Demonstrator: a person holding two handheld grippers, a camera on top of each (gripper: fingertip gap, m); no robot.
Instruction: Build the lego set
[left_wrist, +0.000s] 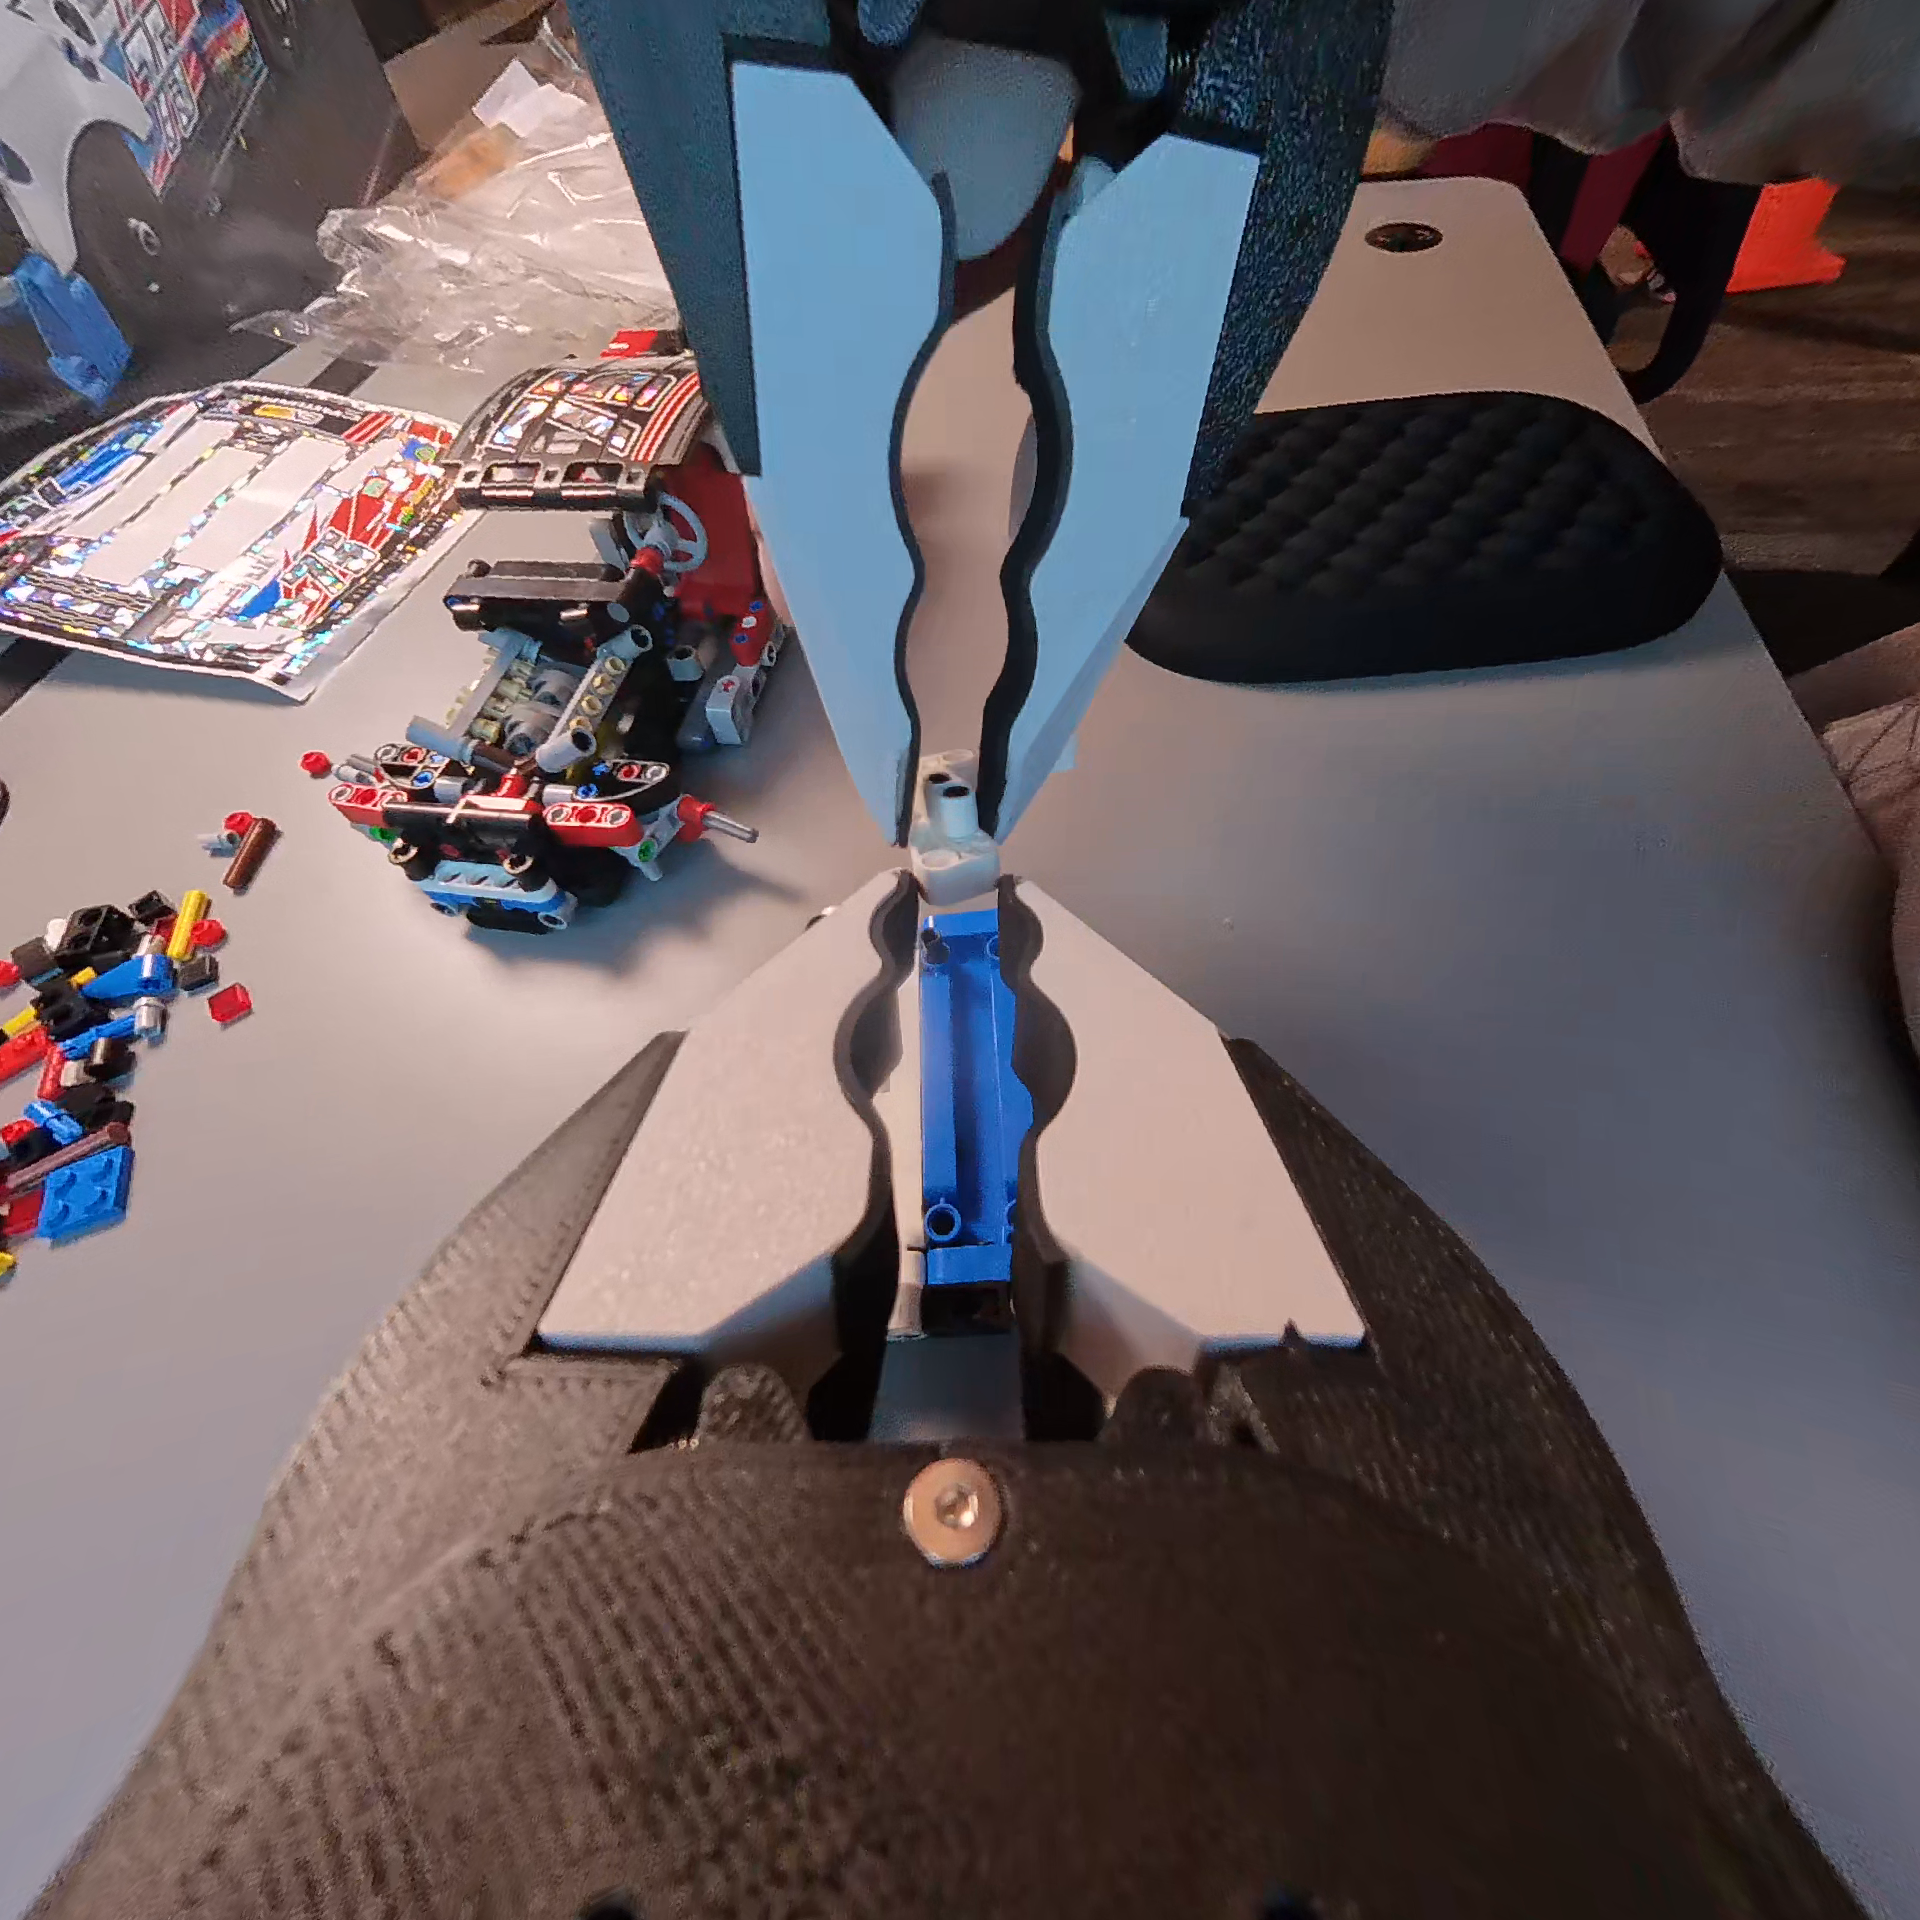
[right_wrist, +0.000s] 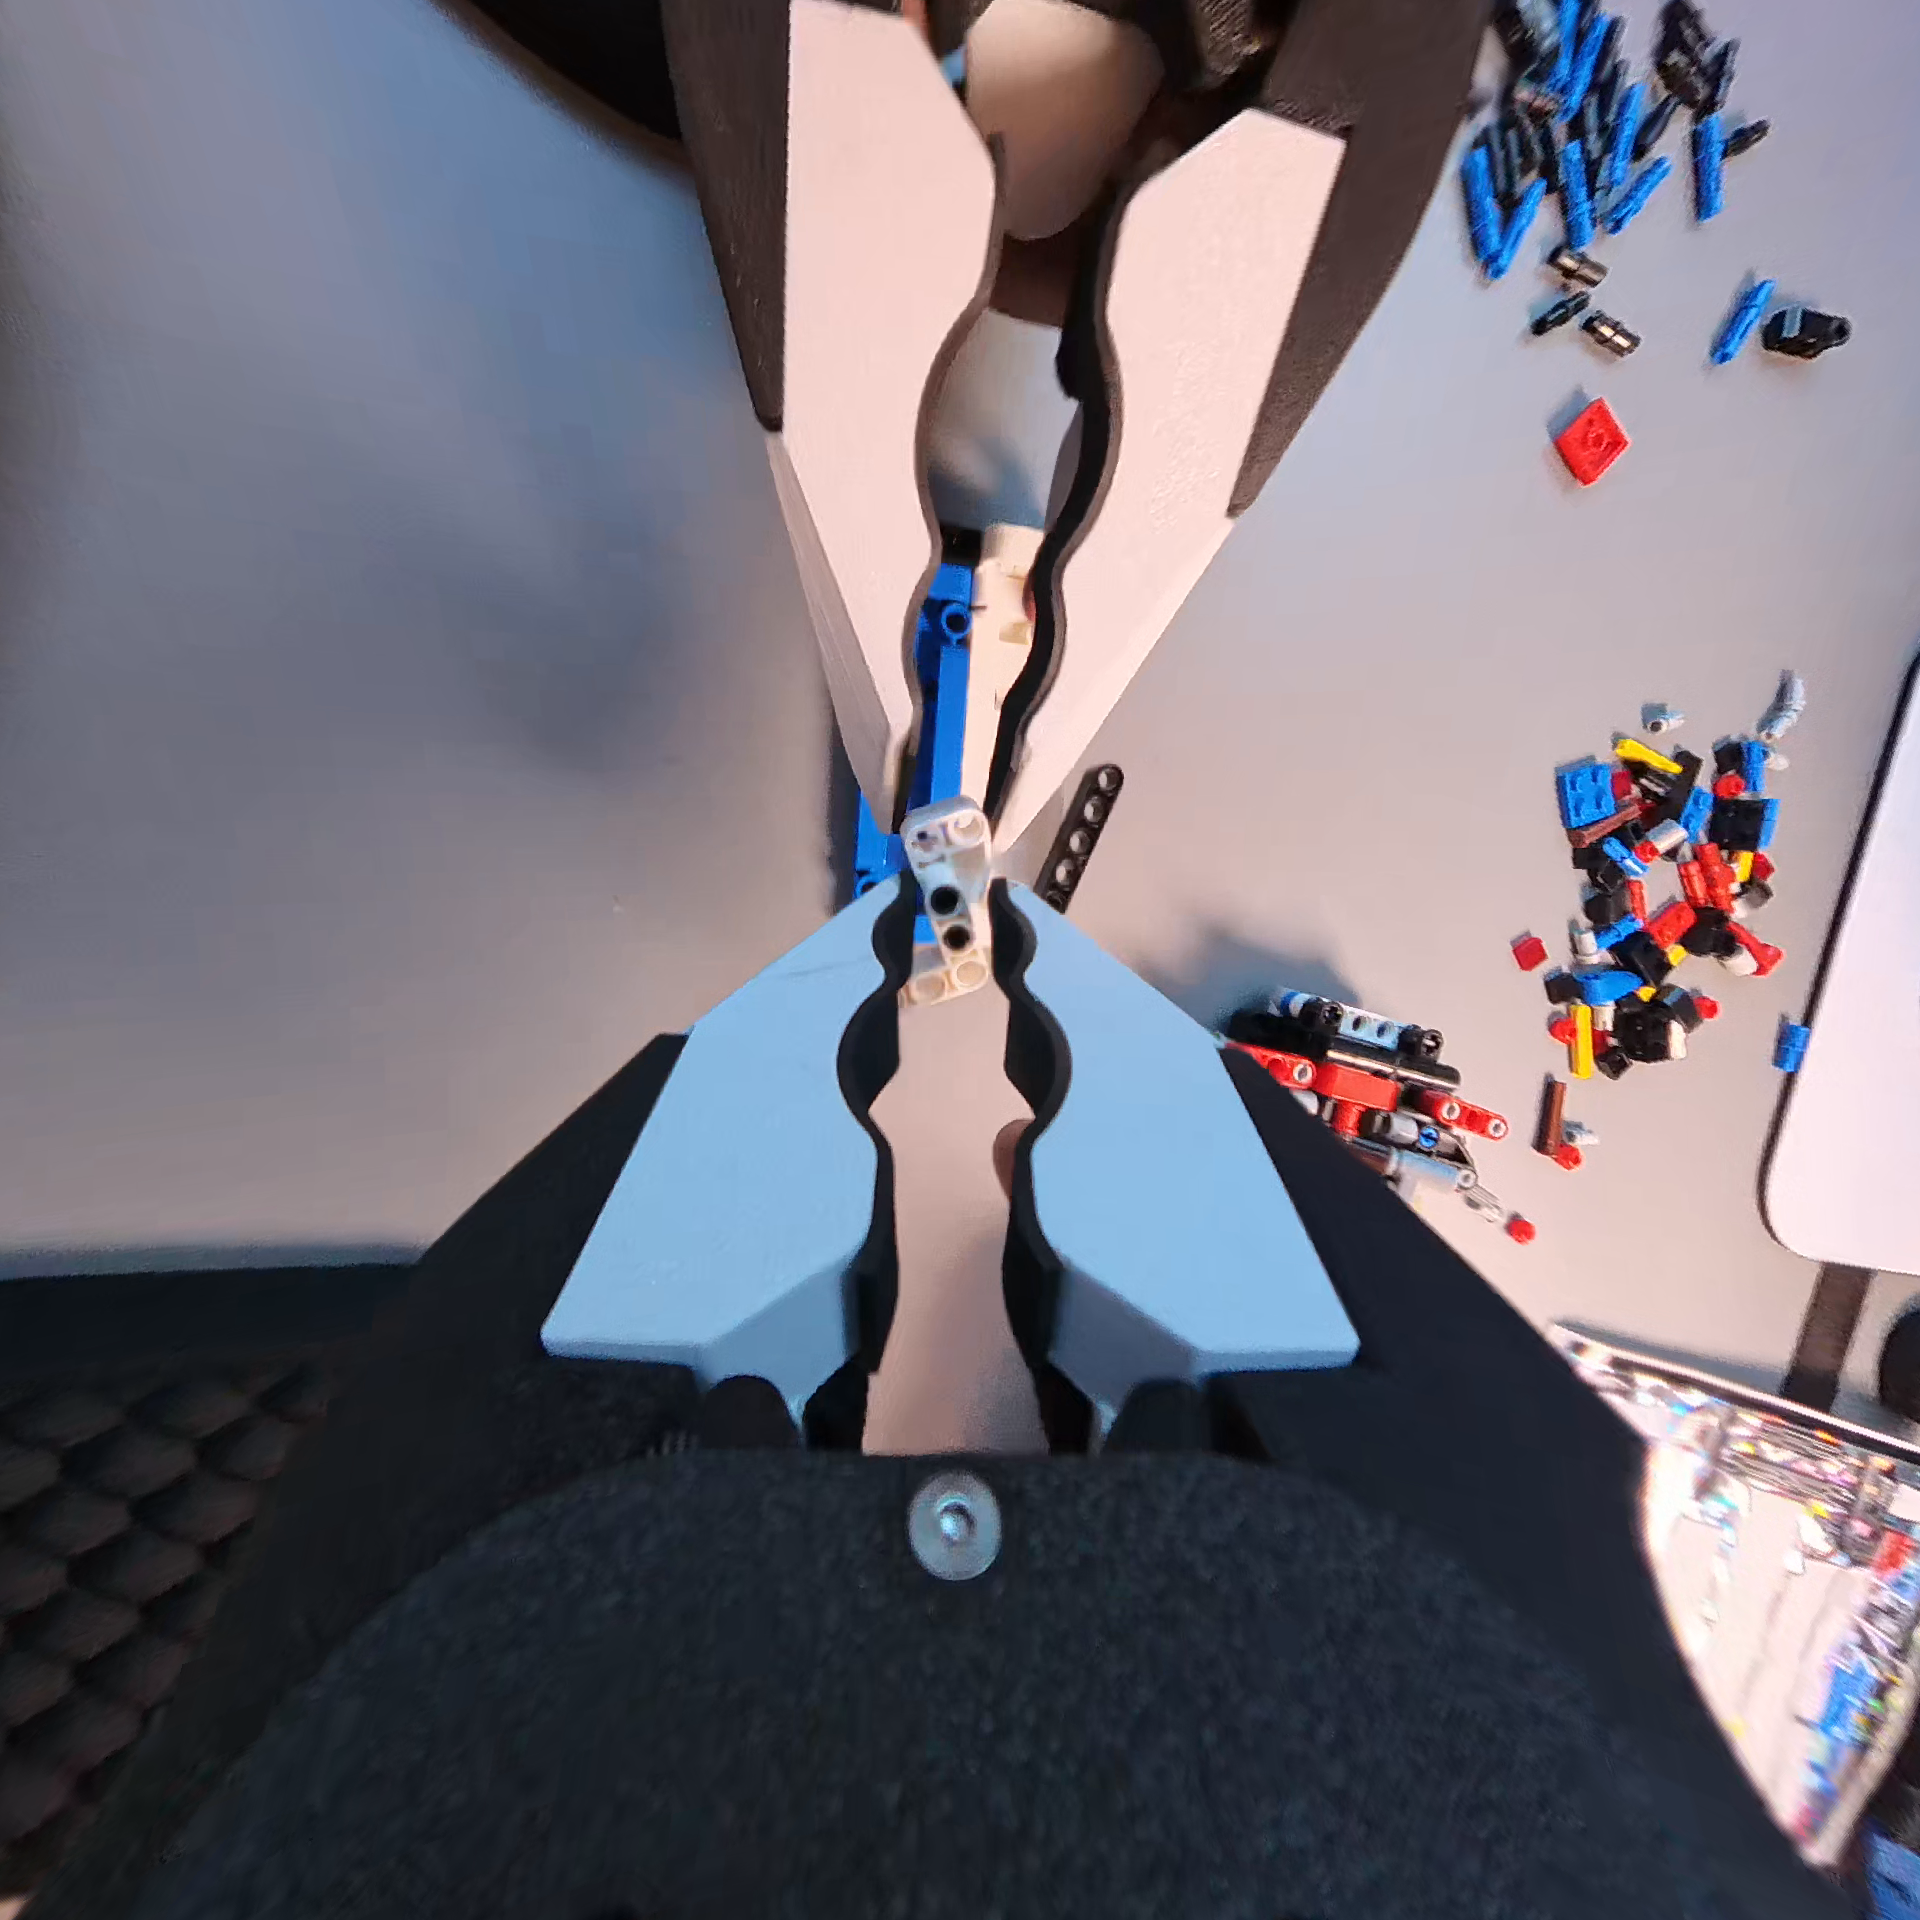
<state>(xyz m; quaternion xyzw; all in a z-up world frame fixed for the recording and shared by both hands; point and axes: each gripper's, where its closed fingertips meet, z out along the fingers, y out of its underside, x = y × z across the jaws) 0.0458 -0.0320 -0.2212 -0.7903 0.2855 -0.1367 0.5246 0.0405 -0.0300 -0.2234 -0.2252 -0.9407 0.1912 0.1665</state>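
Blue lego beam (left_wrist: 961, 1101) clamped lengthwise between the fingers of the left gripper (left_wrist: 956, 883), held above the grey table (left_wrist: 1403, 987). Its far end butts against a white connector piece (left_wrist: 951, 831) pinched at the tips of the right gripper (left_wrist: 948, 821), which comes in from the opposite side, tip to tip with the left.

Right wrist view: right gripper (right_wrist: 948, 896) closed on the white connector piece (right_wrist: 948, 894); dark pin holes show on its face. Just past it, the blue lego beam (right_wrist: 940, 707) runs back inside the left gripper (right_wrist: 940, 800). A black holed beam (right_wrist: 1081, 836) lies on the table just beside the tips.

Left of the grippers, left wrist view: loose small parts (left_wrist: 94, 1049) in red, blue, black, yellow. Farther off, a partly built lego car (left_wrist: 566, 717), red, black and grey with a steering wheel. Beyond it a shiny sticker sheet (left_wrist: 229, 520), then crumpled clear bags (left_wrist: 488, 239) and the set's box (left_wrist: 125, 114).

Right side: a black quilted pad (left_wrist: 1455, 530) on the table.

Right wrist view, far corner: scattered blue and black pins (right_wrist: 1600, 156), one red plate (right_wrist: 1590, 442) apart from them.
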